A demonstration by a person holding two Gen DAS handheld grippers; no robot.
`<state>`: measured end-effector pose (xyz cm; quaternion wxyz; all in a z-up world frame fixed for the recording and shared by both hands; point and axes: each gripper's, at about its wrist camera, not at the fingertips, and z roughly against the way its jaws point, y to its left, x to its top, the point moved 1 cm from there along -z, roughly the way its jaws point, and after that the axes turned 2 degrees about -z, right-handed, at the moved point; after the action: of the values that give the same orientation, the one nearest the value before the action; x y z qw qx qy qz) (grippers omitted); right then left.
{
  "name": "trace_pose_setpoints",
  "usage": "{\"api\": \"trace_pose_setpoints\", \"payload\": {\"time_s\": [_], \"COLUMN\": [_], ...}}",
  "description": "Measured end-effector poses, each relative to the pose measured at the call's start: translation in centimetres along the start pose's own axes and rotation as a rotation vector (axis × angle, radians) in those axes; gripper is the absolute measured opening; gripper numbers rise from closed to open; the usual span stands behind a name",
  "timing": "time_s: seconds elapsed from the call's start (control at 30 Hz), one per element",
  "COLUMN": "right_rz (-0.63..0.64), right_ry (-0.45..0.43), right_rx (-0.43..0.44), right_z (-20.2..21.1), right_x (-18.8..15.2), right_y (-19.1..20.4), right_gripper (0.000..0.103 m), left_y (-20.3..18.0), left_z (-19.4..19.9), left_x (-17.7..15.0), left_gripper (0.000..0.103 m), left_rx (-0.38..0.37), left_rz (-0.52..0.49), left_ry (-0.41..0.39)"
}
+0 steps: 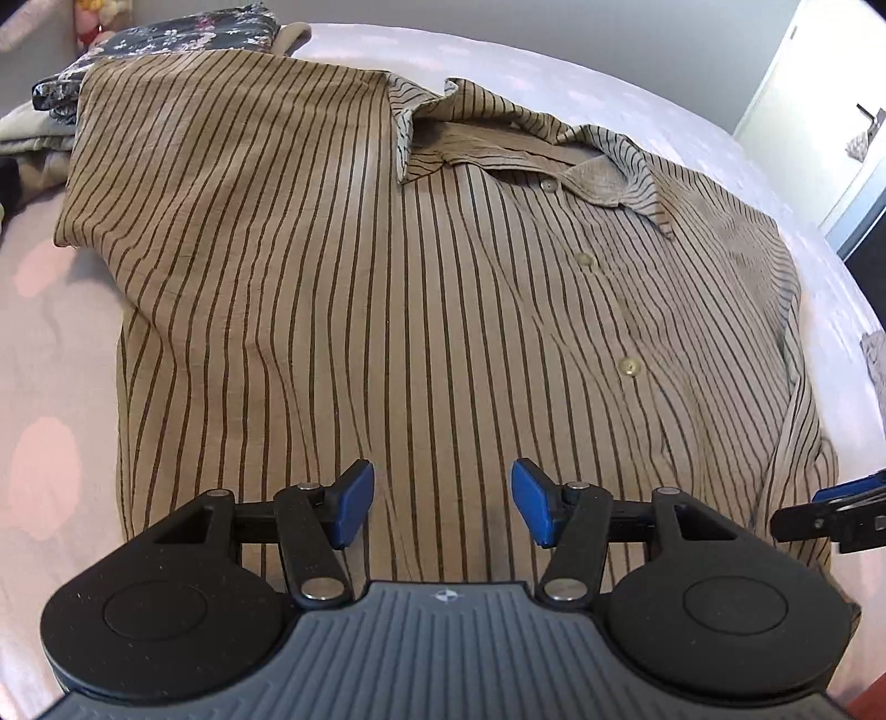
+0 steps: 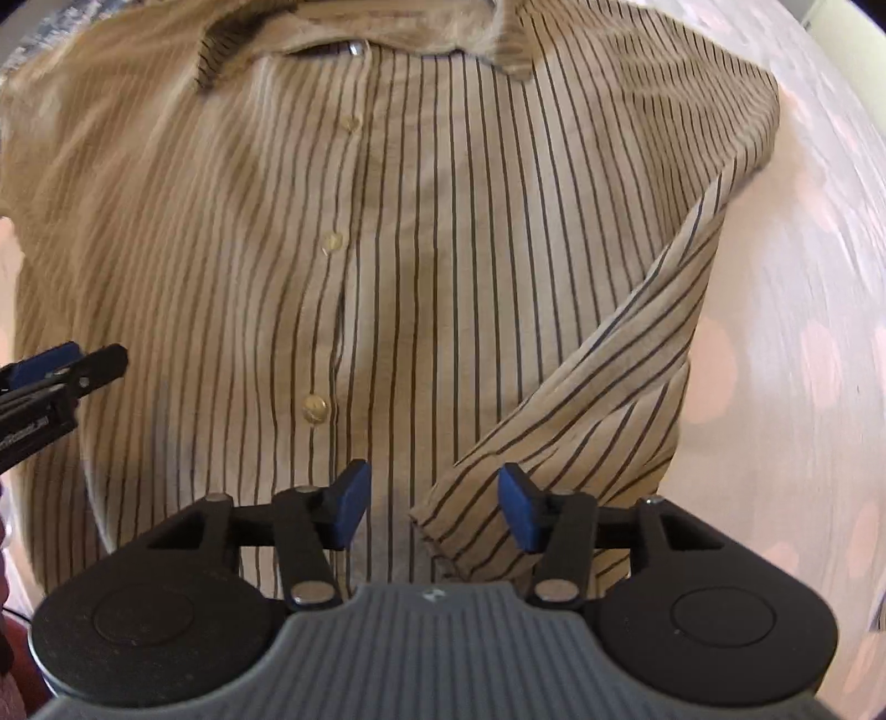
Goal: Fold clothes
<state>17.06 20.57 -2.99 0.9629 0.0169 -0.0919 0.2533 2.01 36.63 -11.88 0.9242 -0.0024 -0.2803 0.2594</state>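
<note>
A tan shirt with dark stripes point(image 1: 387, 288) lies front up and buttoned on the bed, collar point(image 1: 498, 127) at the far side. Its sides are folded in; the right sleeve point(image 2: 609, 387) lies diagonally across the front, cuff near the hem. My left gripper point(image 1: 442, 507) is open and empty above the shirt's lower left half. My right gripper point(image 2: 434, 507) is open and empty just above the sleeve cuff point(image 2: 459, 531). Each gripper shows at the edge of the other's view: the right one point(image 1: 830, 515), the left one point(image 2: 55, 376). The shirt also fills the right wrist view point(image 2: 387, 249).
The bed has a pale pink sheet with blotches point(image 1: 50, 343). Dark floral folded cloth point(image 1: 166, 39) and other clothes sit at the far left corner. A white door and wall point(image 1: 819, 94) stand at the far right.
</note>
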Motion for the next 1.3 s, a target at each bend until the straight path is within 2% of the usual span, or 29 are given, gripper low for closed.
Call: {"api": "trace_pose_setpoints", "payload": {"time_s": [0.1,0.23,0.3,0.37,0.43,0.53,0.6,0.67,0.8,0.97,1.17,1.3], "right_rz": [-0.005,-0.098,-0.103,-0.092,-0.075,-0.067,-0.065,-0.064,-0.087,-0.167,-0.326,-0.399], "right_ry": [0.009,0.015,0.009,0.010,0.024,0.018,0.004,-0.013,-0.046,-0.075,-0.079,-0.044], "right_rx": [-0.065,-0.066,-0.092,-0.116,-0.140,-0.140,-0.130,-0.110,-0.088,-0.112,-0.160,-0.132], "right_z": [-1.3,-2.8,-3.3,-3.7,-4.1,-3.6,-2.6,-0.9,3.0,5.8,6.4,3.8], "right_x": [-0.2,-0.5,-0.5,-0.5,-0.6,-0.8,-1.0,-1.3,-2.0,-3.4,-5.6,-7.5], "right_y": [0.8,0.5,0.8,1.3,1.6,1.4,1.0,0.2,-2.7,-8.1,-16.7,-19.6], "right_gripper": [0.052,0.052,0.051,0.042,0.025,0.011,0.005,0.005,0.004,0.004,0.003,0.003], "left_y": [0.1,0.3,0.5,0.8,1.0,1.4,1.6,1.6,1.3,0.9,0.7,0.5], "left_z": [-0.1,-0.3,-0.6,-0.8,-0.9,-1.0,-1.1,-1.1,-1.0,-1.1,-1.2,-1.6], "left_x": [-0.3,-0.6,-0.7,-0.9,-1.0,-1.2,-1.3,-1.3,-1.3,-1.3,-1.4,-1.6], "left_gripper": [0.053,0.053,0.053,0.053,0.053,0.053,0.053,0.053,0.053,0.053,0.053,0.053], "left_rx": [-0.008,-0.022,-0.025,-0.028,-0.033,-0.043,-0.044,-0.042,-0.038,-0.020,0.001,0.014], "left_rz": [-0.013,-0.016,-0.007,-0.003,0.001,0.014,0.019,0.019,0.009,-0.008,-0.026,-0.035], "left_ry": [0.004,0.008,0.019,0.026,0.029,0.033,0.040,0.043,0.038,0.048,0.059,0.072]}}
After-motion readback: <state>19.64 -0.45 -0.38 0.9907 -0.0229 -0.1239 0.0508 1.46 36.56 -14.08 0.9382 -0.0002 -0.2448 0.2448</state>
